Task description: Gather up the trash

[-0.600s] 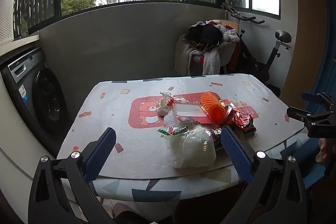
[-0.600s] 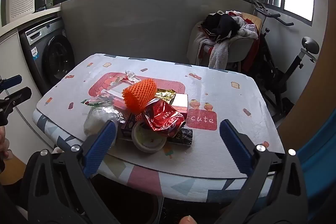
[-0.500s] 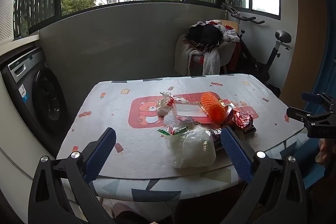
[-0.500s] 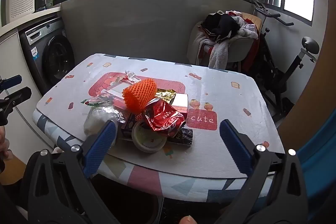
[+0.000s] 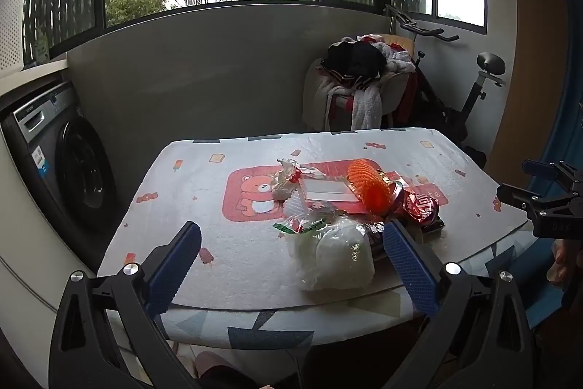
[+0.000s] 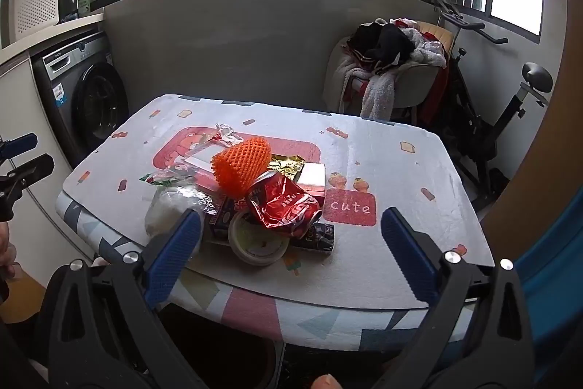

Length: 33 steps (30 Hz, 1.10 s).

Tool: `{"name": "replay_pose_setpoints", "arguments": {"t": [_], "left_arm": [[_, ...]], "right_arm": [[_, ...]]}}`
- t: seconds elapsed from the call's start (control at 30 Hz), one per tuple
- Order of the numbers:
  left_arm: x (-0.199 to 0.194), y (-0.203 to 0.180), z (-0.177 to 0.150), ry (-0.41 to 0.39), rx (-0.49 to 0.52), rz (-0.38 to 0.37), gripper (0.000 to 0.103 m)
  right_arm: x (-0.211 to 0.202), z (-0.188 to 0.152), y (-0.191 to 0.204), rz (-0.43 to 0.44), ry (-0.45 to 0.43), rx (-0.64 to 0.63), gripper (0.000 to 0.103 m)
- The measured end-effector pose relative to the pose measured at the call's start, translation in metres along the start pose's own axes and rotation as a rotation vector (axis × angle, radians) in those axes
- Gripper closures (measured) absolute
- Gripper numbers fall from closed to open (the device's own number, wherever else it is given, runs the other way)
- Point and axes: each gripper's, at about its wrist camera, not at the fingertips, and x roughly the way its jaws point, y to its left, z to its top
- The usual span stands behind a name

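A heap of trash lies on the table near its front edge. It holds a clear plastic bag, an orange foam net, a crushed red can, a round white lid, a white box and foil wrappers. My left gripper hovers open over the front edge, the plastic bag just ahead between its blue pads. My right gripper is open too, in front of the lid and can. Neither touches anything. Each gripper shows at the edge of the other's view.
A washing machine stands left of the table. Behind it are a chair piled with clothes and an exercise bike. The tablecloth carries a bear print and the word "cute".
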Motion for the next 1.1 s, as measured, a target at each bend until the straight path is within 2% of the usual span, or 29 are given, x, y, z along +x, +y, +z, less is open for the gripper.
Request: {"name": "replay_pose_setpoints", "arguments": {"t": [1.1], "left_arm": [[0.0011, -0.0016, -0.0002, 0.003, 0.000, -0.001, 0.005]], "right_arm": [[0.0000, 0.0010, -0.0004, -0.007, -0.001, 0.005, 0.006]]}}
